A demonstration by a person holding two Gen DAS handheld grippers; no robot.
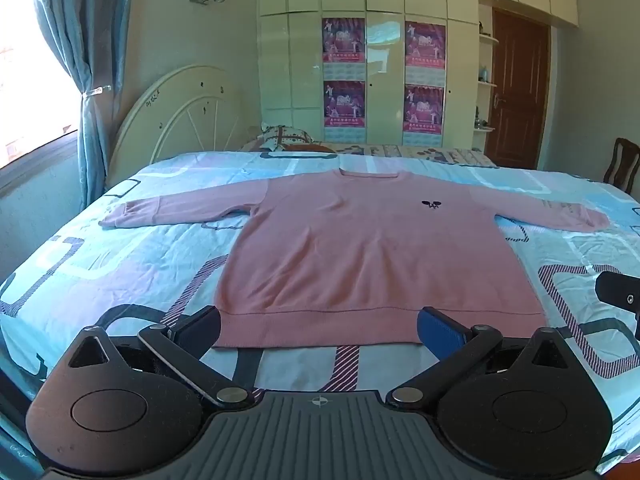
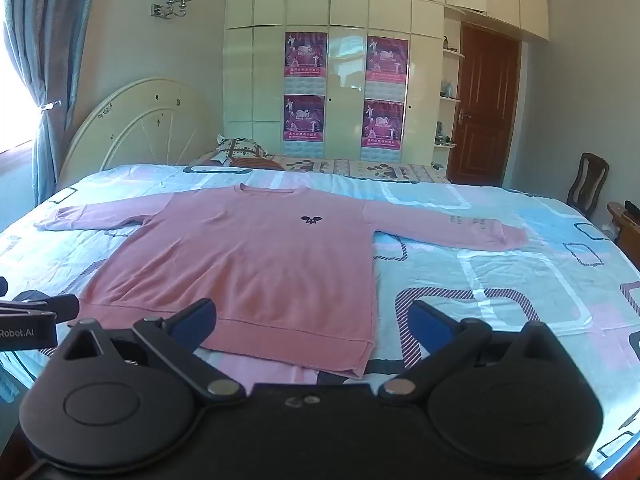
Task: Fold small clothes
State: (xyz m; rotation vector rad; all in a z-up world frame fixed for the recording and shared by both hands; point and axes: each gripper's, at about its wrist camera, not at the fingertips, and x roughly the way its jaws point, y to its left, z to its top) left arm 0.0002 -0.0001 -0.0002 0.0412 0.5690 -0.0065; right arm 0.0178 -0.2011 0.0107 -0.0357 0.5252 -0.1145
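A pink long-sleeved sweater (image 1: 360, 248) lies flat, front up, on the bed, both sleeves spread out sideways and its hem toward me. It shows in the right wrist view (image 2: 248, 264) too. My left gripper (image 1: 318, 330) is open and empty, its fingers just above the hem's left half. My right gripper (image 2: 312, 324) is open and empty, over the hem's right corner. The right gripper's edge shows in the left wrist view (image 1: 620, 300), and the left gripper shows at the left edge of the right wrist view (image 2: 36, 316).
The bed (image 1: 120, 272) has a blue, pink and white patterned sheet. A pillow (image 1: 284, 136) and a cream headboard (image 1: 180, 116) are at the far left. A wardrobe (image 1: 384, 60), a brown door (image 1: 516, 92) and a chair (image 2: 588, 184) stand behind.
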